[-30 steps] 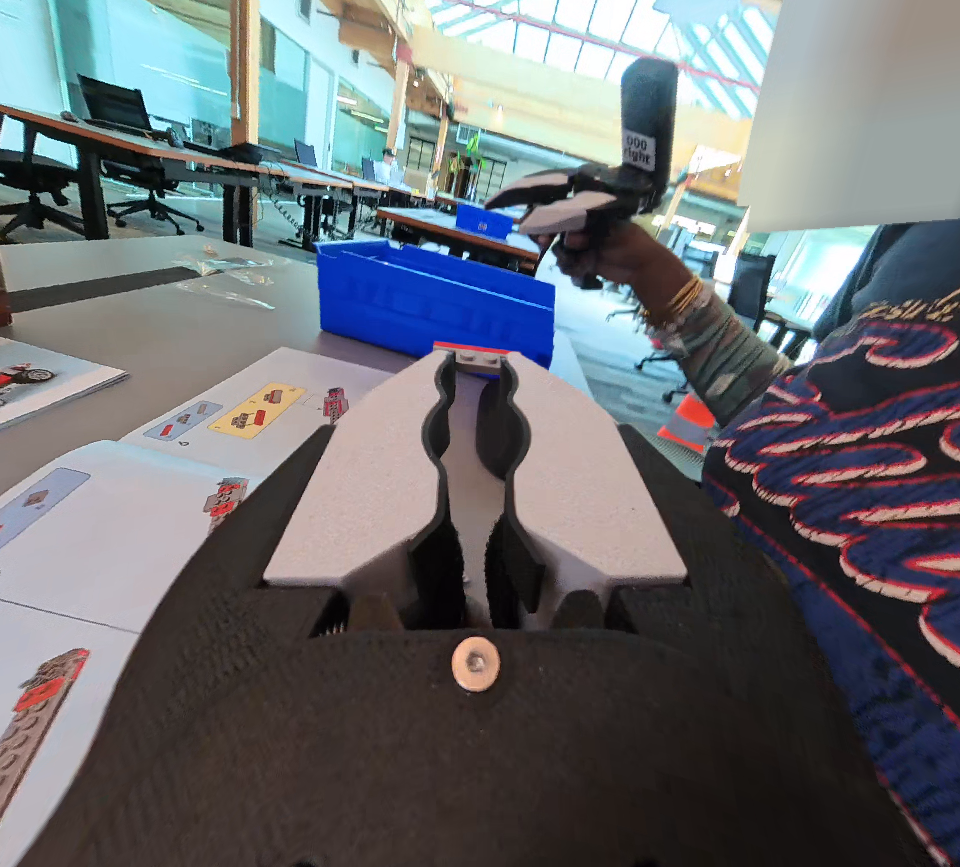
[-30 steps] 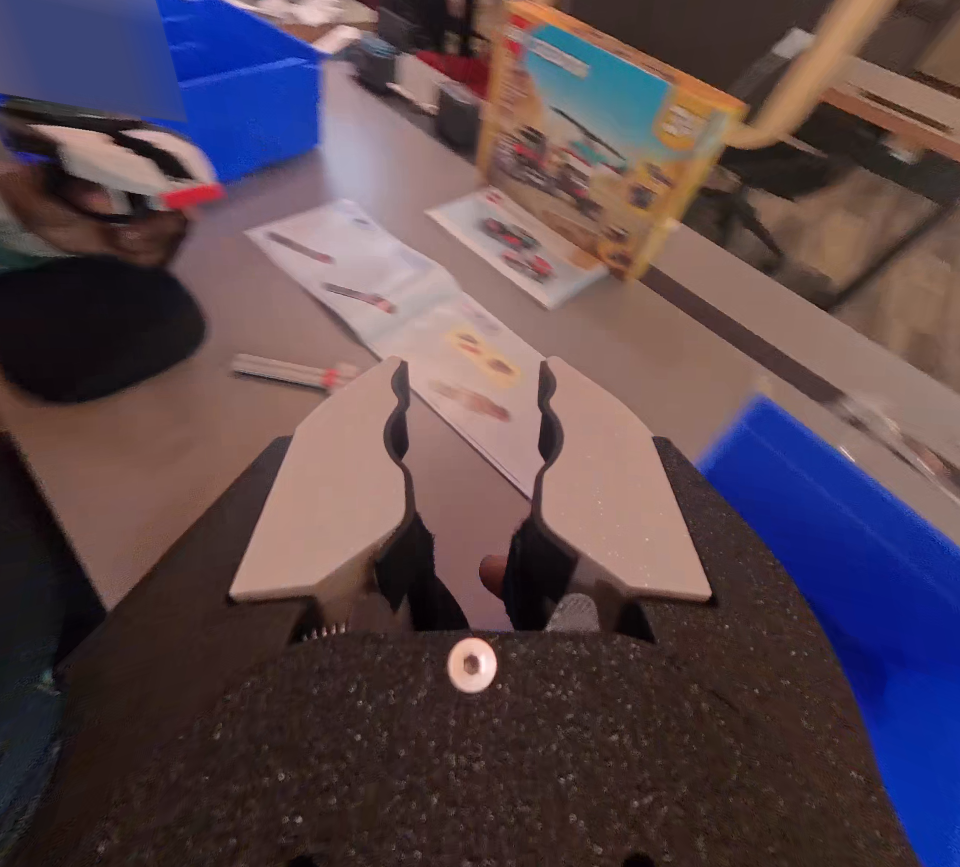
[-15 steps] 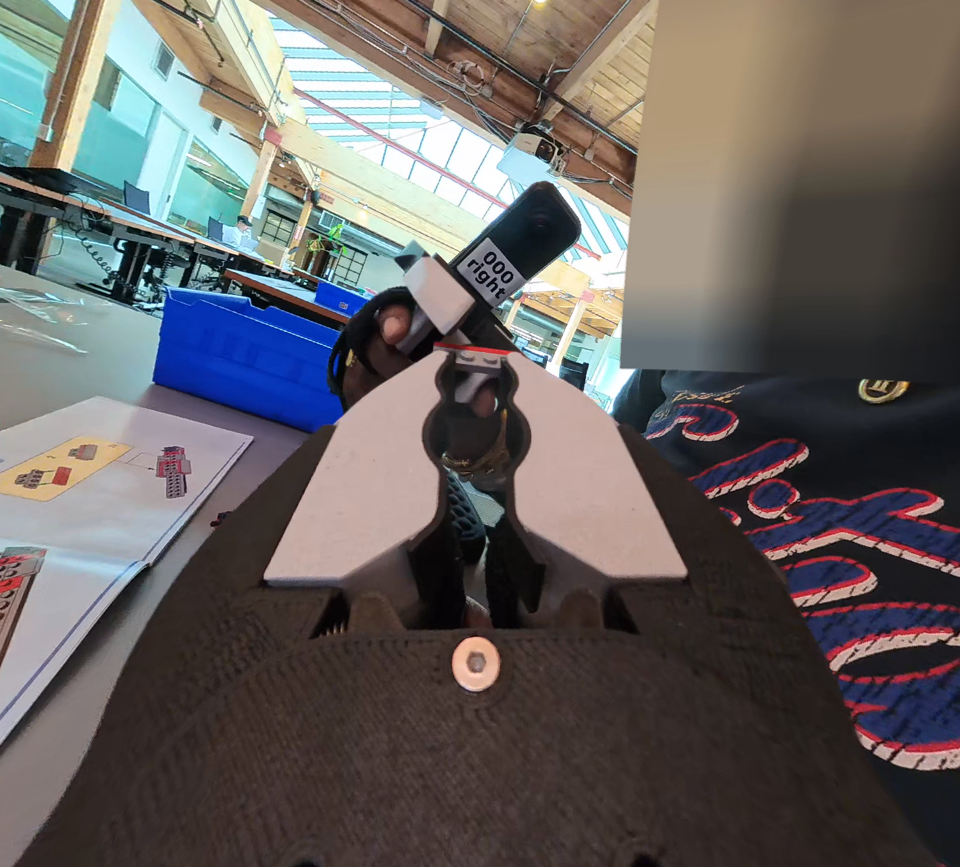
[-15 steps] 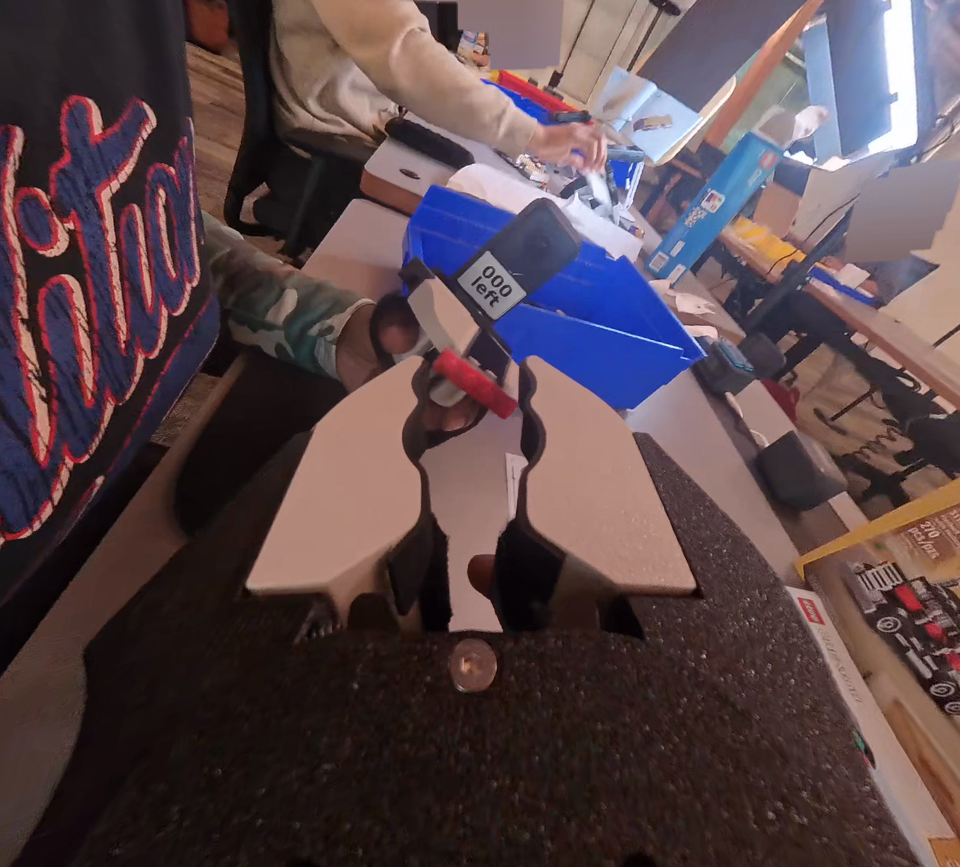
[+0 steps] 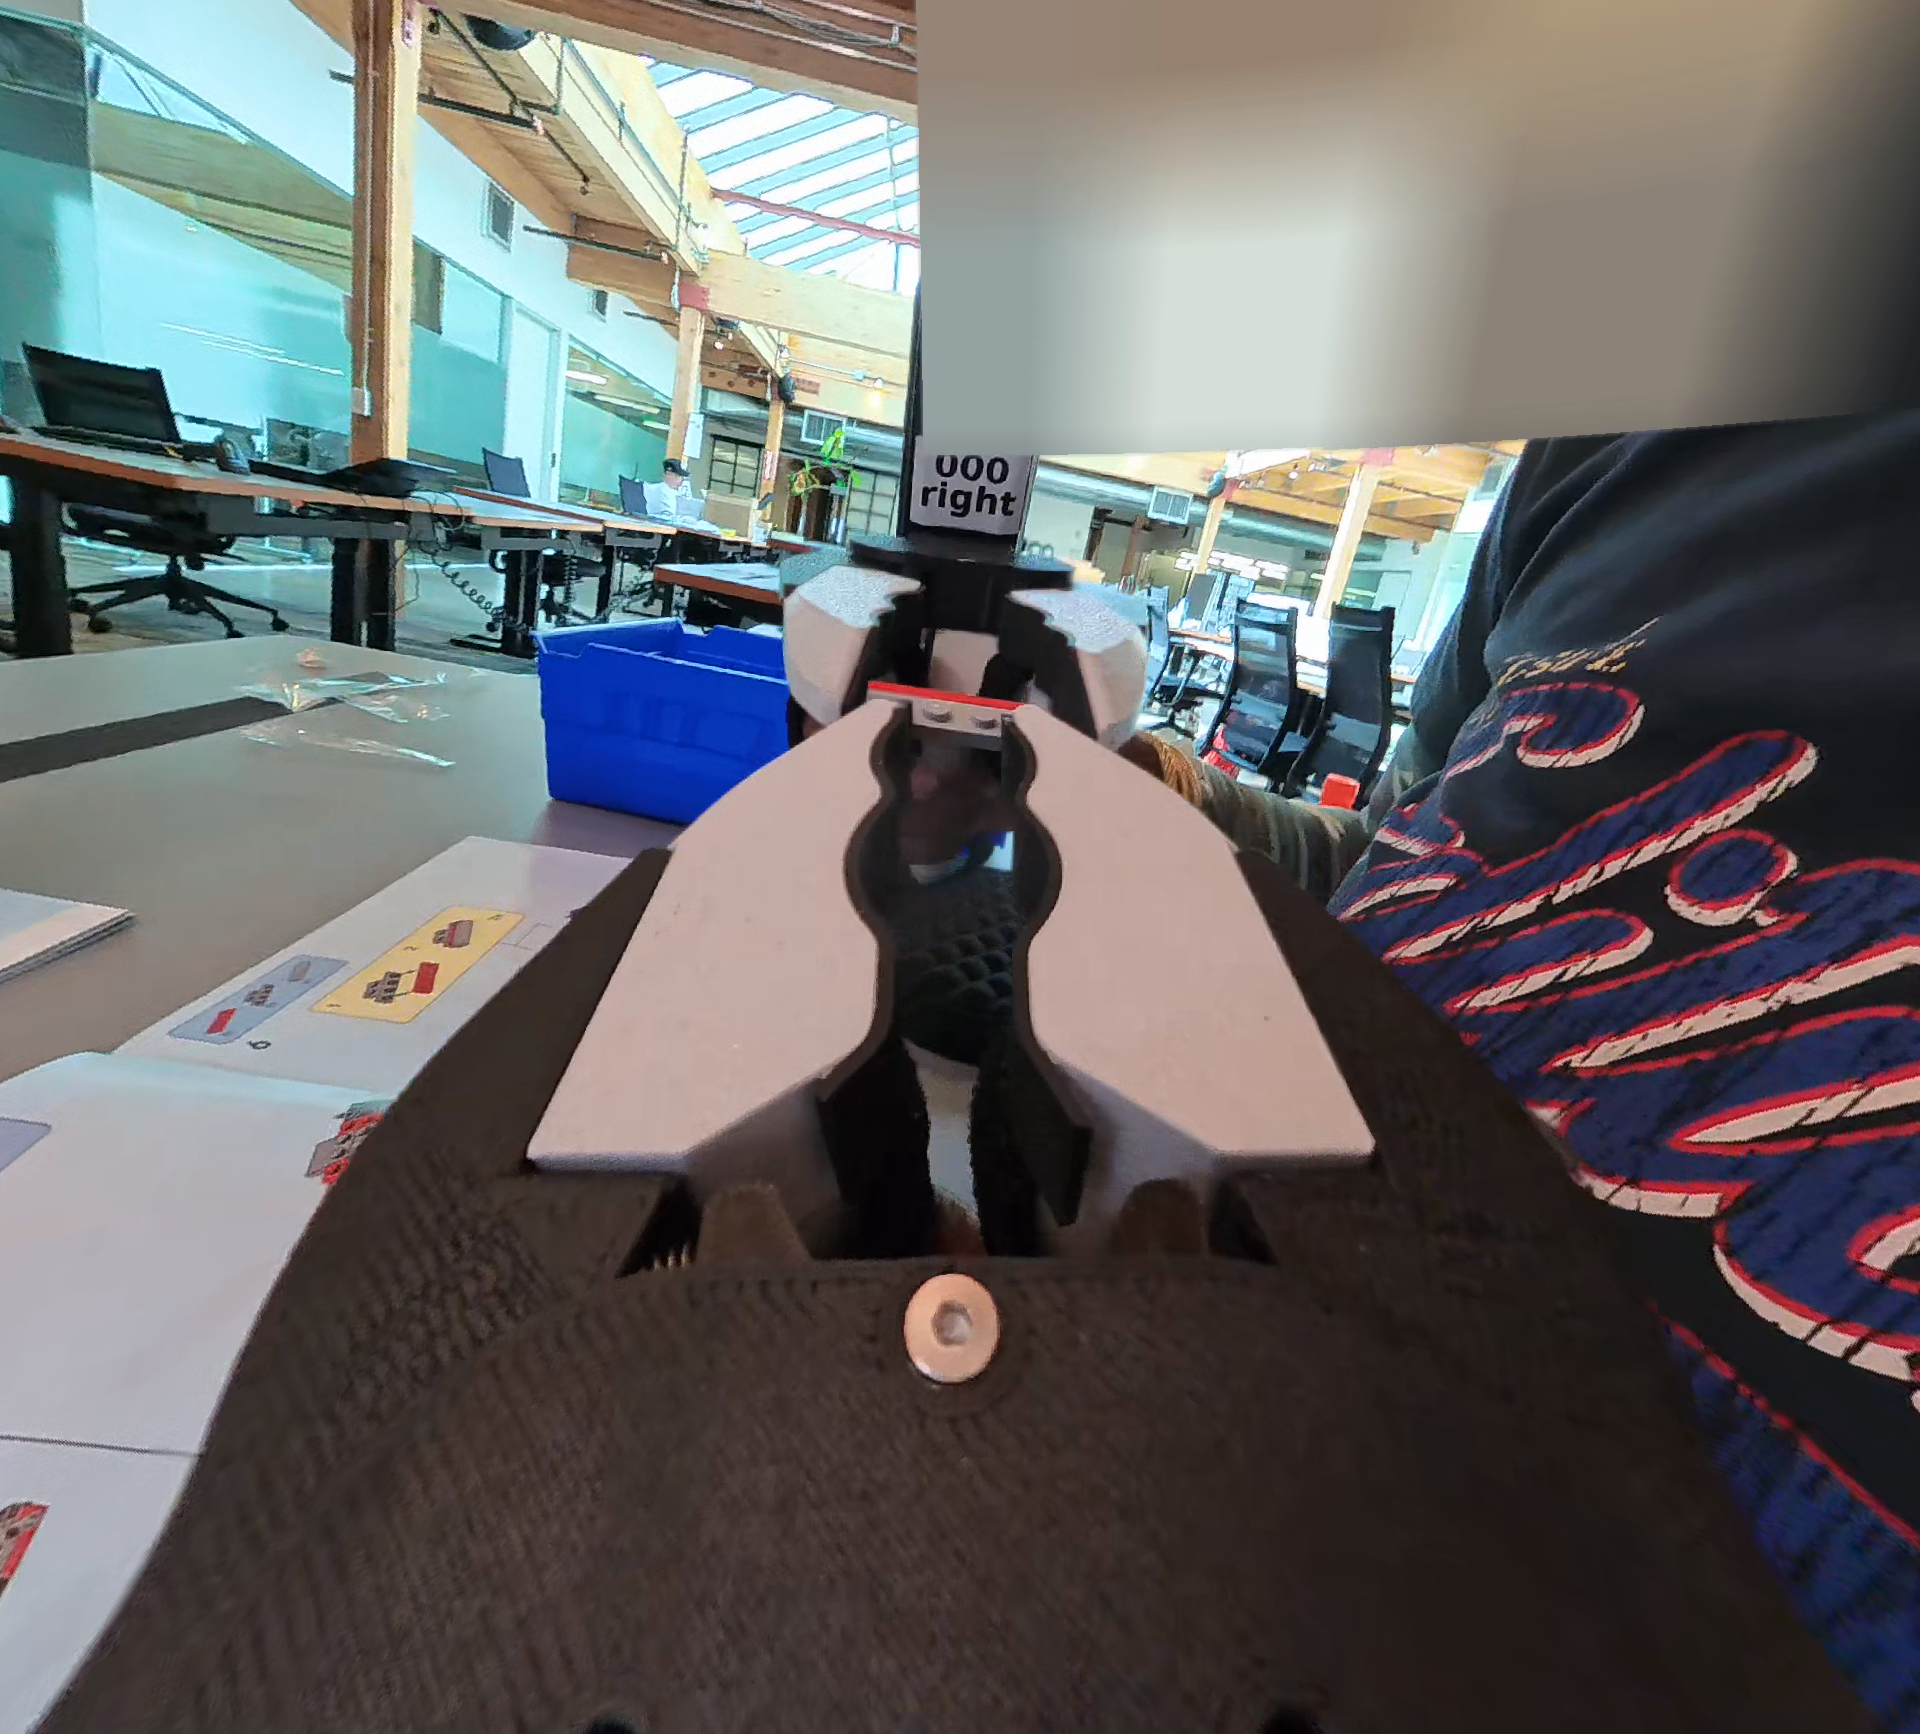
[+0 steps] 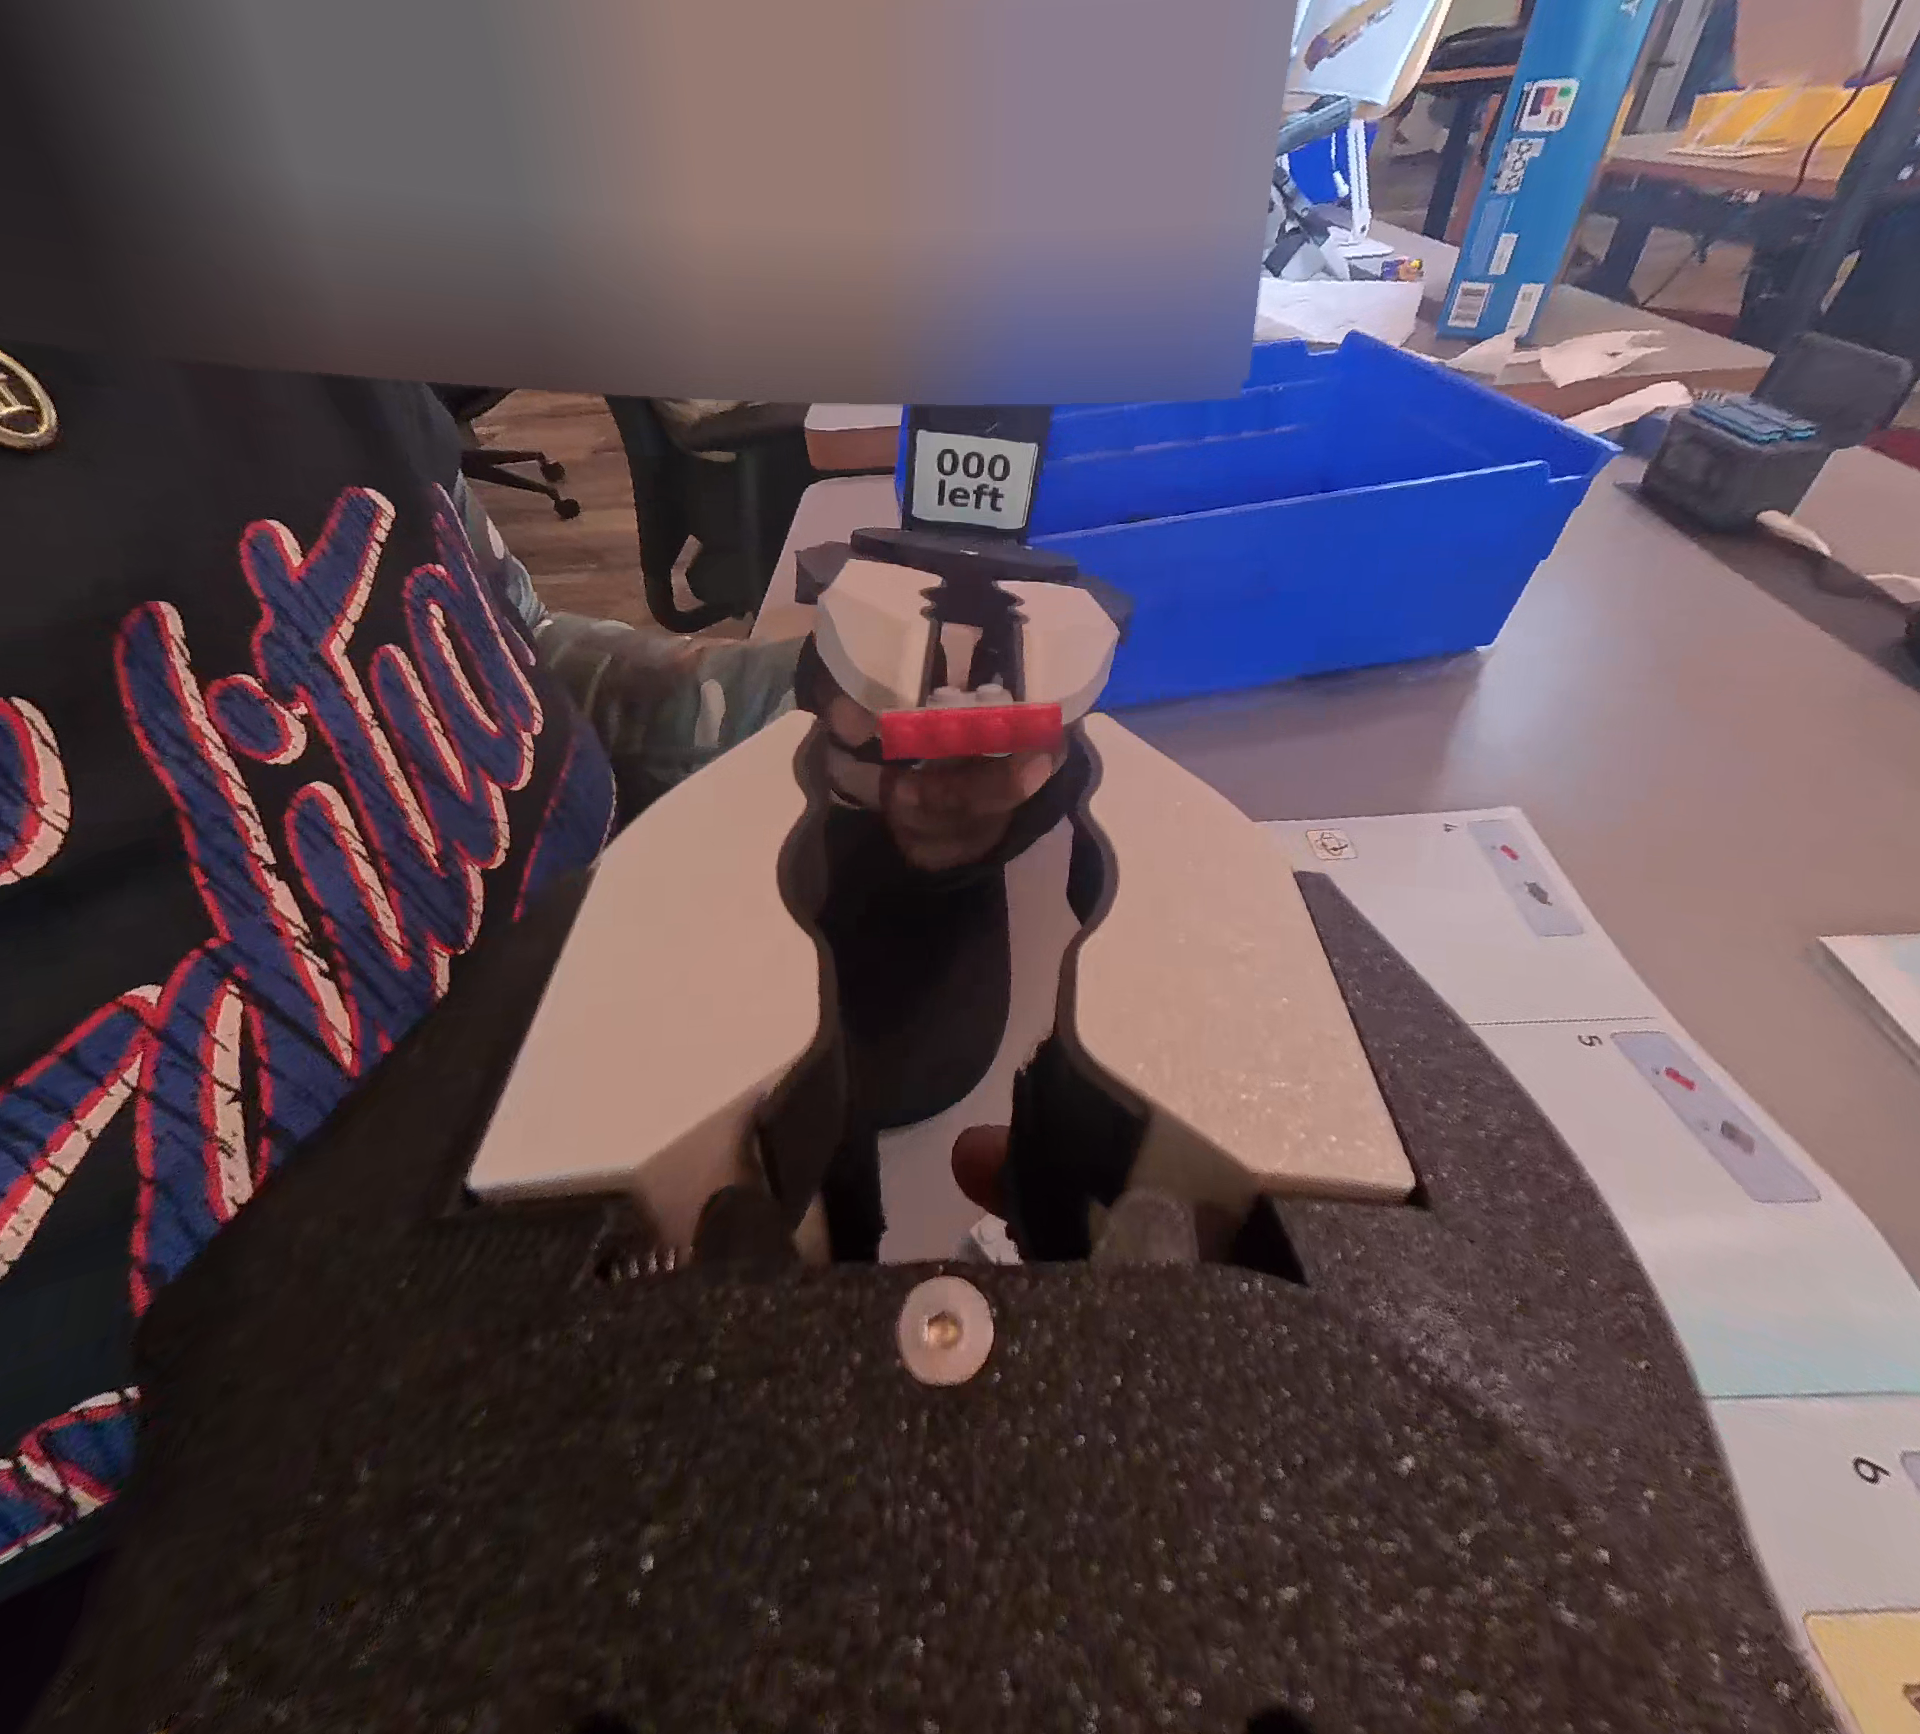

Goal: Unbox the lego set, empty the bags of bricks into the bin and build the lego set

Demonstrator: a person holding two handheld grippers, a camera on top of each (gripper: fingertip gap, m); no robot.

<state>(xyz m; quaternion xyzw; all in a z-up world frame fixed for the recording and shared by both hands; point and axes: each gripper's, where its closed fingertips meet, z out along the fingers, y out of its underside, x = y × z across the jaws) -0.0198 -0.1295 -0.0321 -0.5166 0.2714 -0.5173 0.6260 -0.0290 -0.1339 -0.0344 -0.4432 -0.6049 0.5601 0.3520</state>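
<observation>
While the left gripper [image 5: 958,728] is clamping a small grey-and-red plate assembly [image 5: 956,716] at its tips, long axis crosswise, the right gripper [image 6: 971,754] is facing it tip to tip, jaws apart around the red plate [image 6: 969,731], above the table's near edge.

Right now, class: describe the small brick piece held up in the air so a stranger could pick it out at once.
Start at the blue bin on the grey table. In front of it the left tongs face the camera, pinching a small red and grey brick piece. It is the only brick off the table, unlike those printed in the instruction booklet.
</observation>
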